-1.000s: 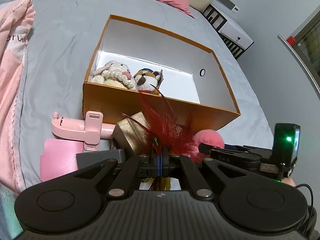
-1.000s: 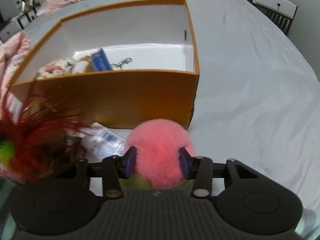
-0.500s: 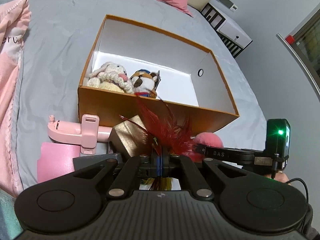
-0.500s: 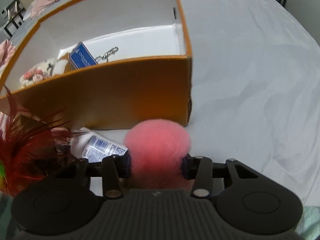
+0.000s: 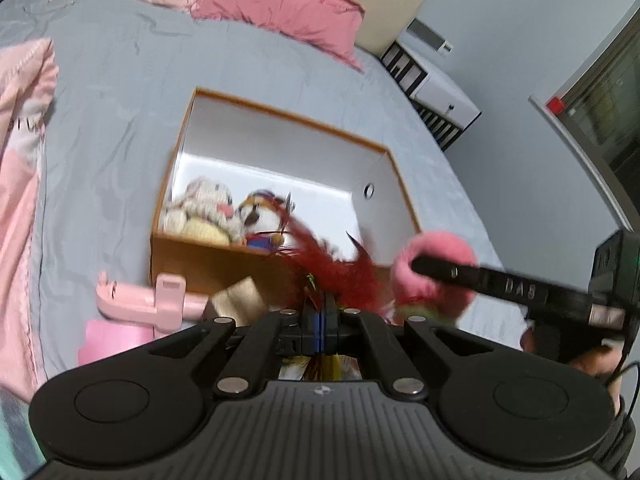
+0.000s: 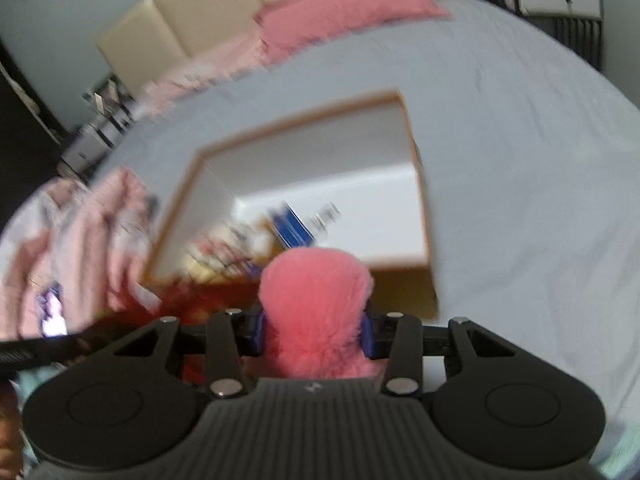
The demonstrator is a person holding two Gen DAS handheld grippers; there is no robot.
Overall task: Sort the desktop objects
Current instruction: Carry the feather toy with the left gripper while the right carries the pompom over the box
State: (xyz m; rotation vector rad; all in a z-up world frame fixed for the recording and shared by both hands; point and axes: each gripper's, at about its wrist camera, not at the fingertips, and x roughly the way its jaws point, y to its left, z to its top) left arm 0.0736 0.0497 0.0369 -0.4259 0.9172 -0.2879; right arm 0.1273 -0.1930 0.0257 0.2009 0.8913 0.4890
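My left gripper [image 5: 319, 322] is shut on a red feather toy [image 5: 344, 272], held above the near wall of the orange box [image 5: 224, 256]. My right gripper [image 6: 314, 330] is shut on a pink fluffy pom-pom [image 6: 316, 304]; it also shows in the left wrist view [image 5: 434, 272], raised just right of the feathers. The orange box in the right wrist view [image 6: 426, 216] lies ahead and below. Inside are two plush toys [image 5: 208, 212] and a blue keychain tag [image 6: 292, 228].
A pink handheld device [image 5: 152, 300], a pink card [image 5: 112, 340] and a gold box [image 5: 240, 300] lie on the grey bed in front of the box. Pink pillows [image 5: 276, 12] are at the headboard. A pink blanket [image 5: 20, 184] lies to the left.
Both grippers have risen with their objects and moved toward the box. The pom-pom has lifted off the bed to above the box's front wall. The views are motion-blurred.
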